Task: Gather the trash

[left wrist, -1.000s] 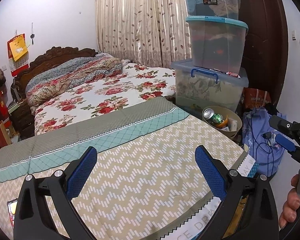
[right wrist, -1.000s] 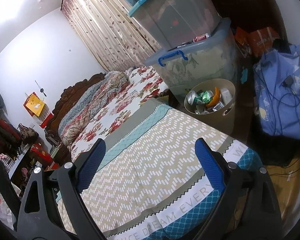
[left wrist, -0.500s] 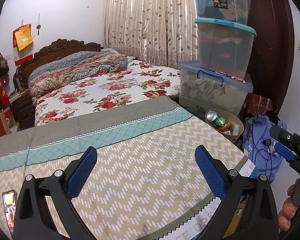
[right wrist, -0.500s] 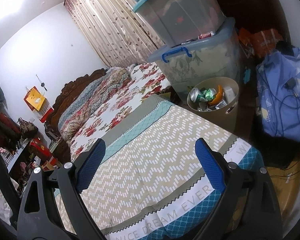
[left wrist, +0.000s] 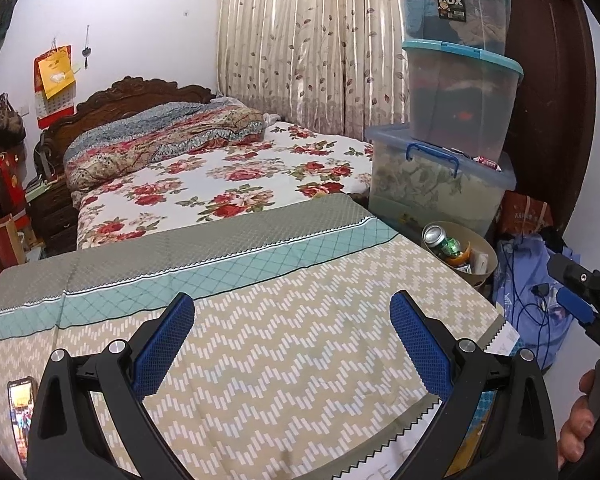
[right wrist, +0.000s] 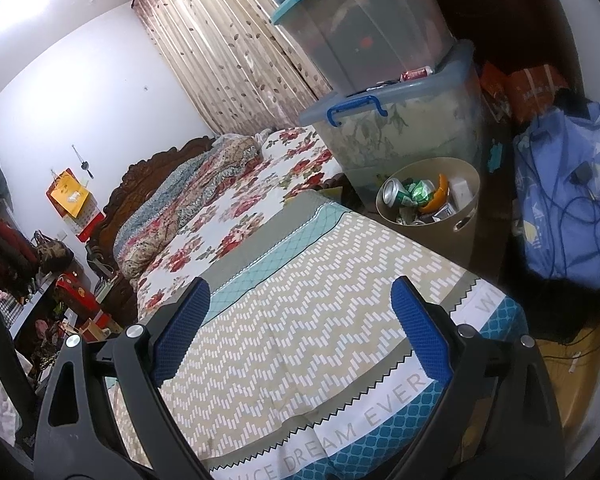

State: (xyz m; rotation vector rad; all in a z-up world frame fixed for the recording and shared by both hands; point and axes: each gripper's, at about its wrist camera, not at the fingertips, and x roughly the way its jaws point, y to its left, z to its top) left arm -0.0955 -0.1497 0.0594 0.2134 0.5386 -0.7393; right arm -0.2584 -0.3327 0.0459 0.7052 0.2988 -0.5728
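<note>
The topmost storage box (left wrist: 452, 4), far right on the stack beside the curtain, carries a dark label (left wrist: 452, 5) with "BOX" in large pale letters; the smaller print and picture under it are too small to read.

The bedspread (right wrist: 300, 344) on the near bed has a white band along its near edge printed in grey capitals; the right wrist view shows "NICE DREAM EVER" (right wrist: 356, 434), the rest hidden by the gripper finger, then letters beginning with "W" (right wrist: 486, 304) further right. In the left wrist view only scraps of this band show.

The orange bag (right wrist: 534, 86) at far right bears print too blurred to read.
</note>
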